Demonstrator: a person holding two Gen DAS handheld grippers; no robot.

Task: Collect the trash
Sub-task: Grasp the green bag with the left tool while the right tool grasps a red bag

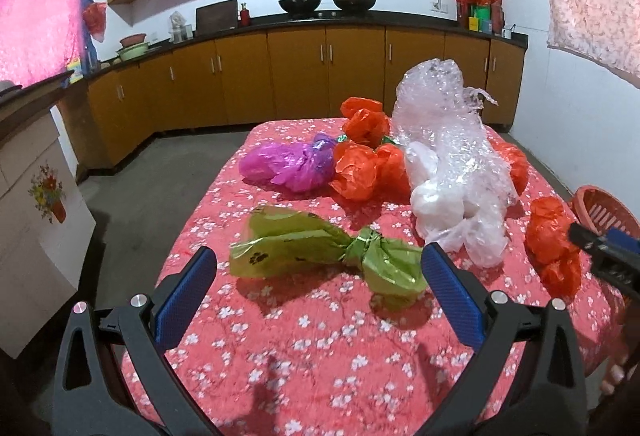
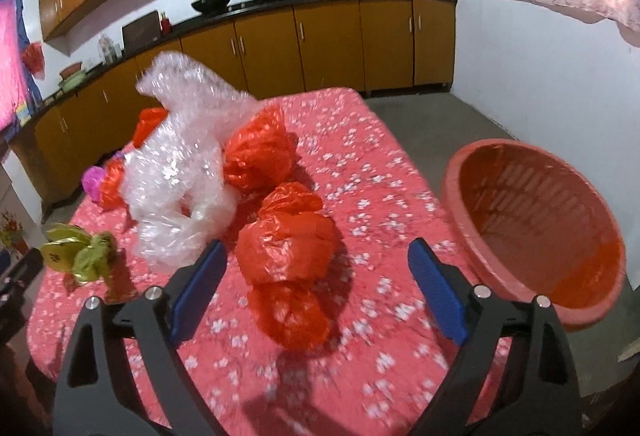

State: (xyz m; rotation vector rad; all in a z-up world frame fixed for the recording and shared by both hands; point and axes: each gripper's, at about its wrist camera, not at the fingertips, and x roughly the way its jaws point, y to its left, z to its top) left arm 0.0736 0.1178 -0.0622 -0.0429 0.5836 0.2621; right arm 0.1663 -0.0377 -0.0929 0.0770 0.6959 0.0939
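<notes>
Facing: a counter [image 1: 304, 336] under a red cloth with white flowers, strewn with tied plastic bags.
Left gripper [image 1: 318, 268]: jaws spread wide, nothing between the blue pads, hovering just short of the green bag [image 1: 316, 250] that lies on the cloth with its knotted neck toward the right pad.
Right gripper [image 2: 318, 262]: jaws apart, holding nothing, poised over the nearest red bag [image 2: 286, 236] that lies on the cloth between and beyond the pads.
Clear bubble wrap [image 2: 180, 172]: a tall crumpled heap mid-counter, touching a second red bag [image 2: 258, 152] on its right.
Purple bag [image 1: 288, 166]: behind the green one, against two orange-red bags [image 1: 360, 168].
Basket [image 2: 532, 232]: round, red plastic, empty, at the counter's right edge, tilted toward the right wrist camera.
Background: wooden kitchen cabinets [image 1: 296, 76] along the wall.
</notes>
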